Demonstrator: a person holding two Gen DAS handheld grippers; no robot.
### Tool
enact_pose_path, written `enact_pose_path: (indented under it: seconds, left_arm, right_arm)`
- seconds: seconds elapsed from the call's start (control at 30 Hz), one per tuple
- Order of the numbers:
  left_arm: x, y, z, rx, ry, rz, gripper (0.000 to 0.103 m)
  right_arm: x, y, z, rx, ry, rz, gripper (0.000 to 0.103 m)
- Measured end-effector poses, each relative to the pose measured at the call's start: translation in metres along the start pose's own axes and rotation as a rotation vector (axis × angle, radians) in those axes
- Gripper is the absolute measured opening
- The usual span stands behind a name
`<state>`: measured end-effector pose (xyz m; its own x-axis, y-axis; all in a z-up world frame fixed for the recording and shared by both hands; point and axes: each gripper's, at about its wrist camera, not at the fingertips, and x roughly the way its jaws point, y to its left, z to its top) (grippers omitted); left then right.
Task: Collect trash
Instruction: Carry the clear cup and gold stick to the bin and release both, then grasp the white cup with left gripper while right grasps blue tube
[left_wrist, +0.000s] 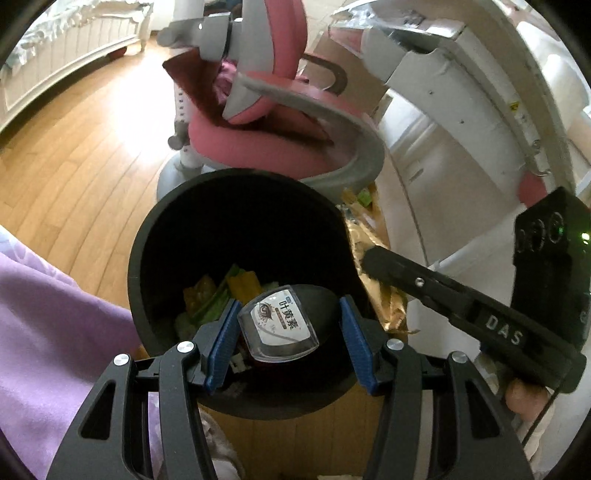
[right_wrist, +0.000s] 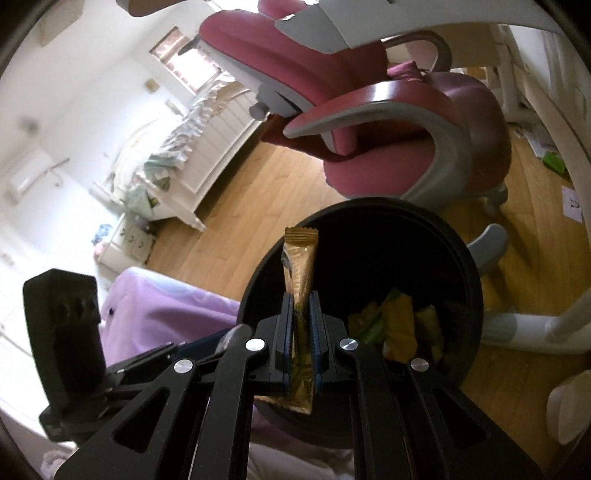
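Observation:
A black round trash bin (left_wrist: 147, 258) stands on the wood floor with yellow and green wrappers (left_wrist: 221, 291) at its bottom. My left gripper (left_wrist: 286, 332) is over the bin's near rim, its blue pads apart, with a small clear-lidded box with a Chinese label (left_wrist: 280, 328) between them; the right pad does not touch it. My right gripper (right_wrist: 302, 332) is shut on a long gold sachet (right_wrist: 300, 266), held upright over the bin (right_wrist: 472, 280). The right gripper also shows in the left wrist view (left_wrist: 373, 258), at the bin's right rim.
A pink and grey desk chair (left_wrist: 280, 140) stands just behind the bin. A white desk frame (left_wrist: 461, 122) is to the right. A purple cloth (left_wrist: 48, 321) lies at the left. A white bed (right_wrist: 177, 147) stands far back. Small paper scraps (right_wrist: 554, 162) lie on the floor.

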<state>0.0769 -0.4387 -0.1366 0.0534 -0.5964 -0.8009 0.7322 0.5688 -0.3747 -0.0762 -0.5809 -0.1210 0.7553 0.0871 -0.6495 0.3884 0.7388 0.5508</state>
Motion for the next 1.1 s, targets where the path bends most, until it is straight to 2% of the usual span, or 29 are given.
enact_pose_path:
  seconds: [0.03,0.07,0.1,0.17,0.2,0.23,0.27,0.47,0.53,0.6,0.7,0.87,0.9,0.97,1.1]
  left_arm:
    - [0.001,0.001,0.000,-0.007,0.014,0.016,0.061]
    - [0.001,0.002,0.001,-0.019,0.022,0.038,0.077]
    - [-0.001,0.004,0.002,-0.031,0.018,0.056,0.084]
    - [-0.007,0.007,0.003,-0.047,-0.004,0.058,0.088]
    - [-0.012,0.010,0.003,-0.055,-0.013,0.049,0.088]
    - [-0.018,0.011,0.003,-0.061,-0.018,0.054,0.088]
    - [-0.022,0.012,0.003,-0.062,-0.025,0.063,0.088]
    - [-0.074,0.023,-0.007,-0.044,-0.121,0.139,0.089]
    - [-0.099,0.037,-0.012,-0.052,-0.172,0.198,0.094]
    - [-0.126,0.057,-0.016,-0.076,-0.225,0.264,0.094]
    - [-0.166,0.095,-0.023,-0.137,-0.287,0.353,0.094]
    - [-0.238,0.182,-0.047,-0.286,-0.377,0.521,0.094]
    - [-0.246,0.196,-0.050,-0.309,-0.385,0.547,0.094]
    - [-0.264,0.234,-0.060,-0.362,-0.392,0.611,0.094]
    - [-0.277,0.293,-0.071,-0.425,-0.367,0.689,0.094]
  right_arm:
    - [0.000,0.000,0.000,0.001,0.006,-0.007,0.010]
    - [0.002,0.000,0.000,0.000,0.021,-0.021,0.015]
    - [0.003,0.000,0.000,0.000,0.029,-0.031,0.022]
    - [0.002,-0.002,0.000,0.016,0.019,-0.061,0.053]
    - [0.000,-0.003,0.000,0.026,0.010,-0.072,0.062]
    - [-0.002,-0.004,0.000,0.038,0.000,-0.082,0.075]
    - [-0.005,-0.005,-0.001,0.049,-0.016,-0.082,0.078]
    - [-0.005,0.017,-0.002,0.014,-0.020,-0.038,0.078]
    - [-0.003,0.032,-0.001,-0.010,-0.019,-0.016,0.078]
    - [0.003,0.057,-0.001,-0.062,-0.009,0.011,0.078]
    - [0.013,0.104,-0.001,-0.162,0.010,0.070,0.078]
    - [0.038,0.197,-0.005,-0.373,0.049,0.190,0.078]
    - [0.043,0.216,-0.007,-0.415,0.057,0.211,0.078]
    - [0.061,0.261,-0.014,-0.520,0.085,0.253,0.071]
    - [0.101,0.331,-0.030,-0.666,0.155,0.294,0.064]
